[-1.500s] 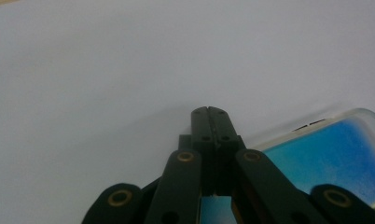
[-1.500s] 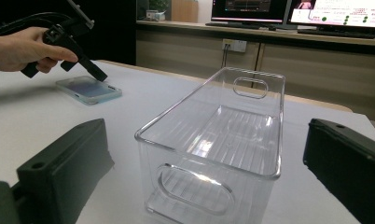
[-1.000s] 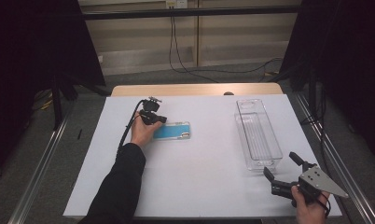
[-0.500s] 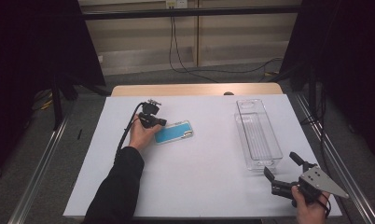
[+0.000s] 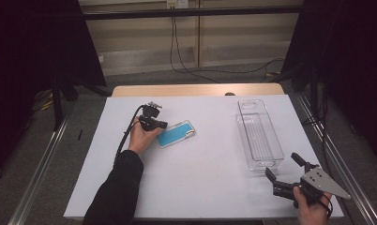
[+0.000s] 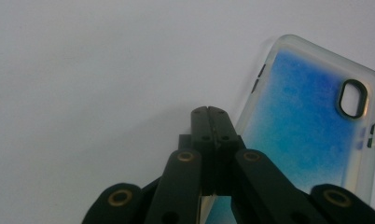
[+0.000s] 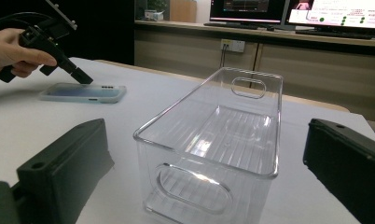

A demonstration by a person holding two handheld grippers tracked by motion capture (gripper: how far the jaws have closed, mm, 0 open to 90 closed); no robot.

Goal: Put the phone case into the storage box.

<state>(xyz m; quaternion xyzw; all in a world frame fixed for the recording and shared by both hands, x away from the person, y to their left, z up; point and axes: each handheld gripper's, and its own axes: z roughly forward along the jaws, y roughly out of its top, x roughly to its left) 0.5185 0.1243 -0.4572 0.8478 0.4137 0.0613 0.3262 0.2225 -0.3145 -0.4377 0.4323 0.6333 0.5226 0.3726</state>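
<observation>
A clear phone case with a blue back [image 5: 177, 133] lies flat on the white table [image 5: 200, 187], left of the middle. My left gripper [image 5: 164, 125] is shut with nothing between its jaws. In the left gripper view its joined tips [image 6: 209, 112] press at the case's [image 6: 307, 121] long edge. The right gripper view has that gripper [image 7: 83, 77] resting its tip on the case [image 7: 83, 92]. My right gripper [image 5: 282, 165] stands open at the near right corner. Its jaws [image 7: 206, 140] face the short end of an empty clear plastic bin [image 7: 209, 140].
The clear bin [image 5: 239, 123] stands lengthwise on the table's right side, from the far edge toward my right gripper. A black cable [image 5: 125, 138] trails from the left gripper along the sleeve. Metal rails [image 5: 46, 154] run along both sides of the table.
The phone case has turned slightly, its right end swinging away from me, and the left gripper has shifted a little toward me. The right gripper has stayed put.
</observation>
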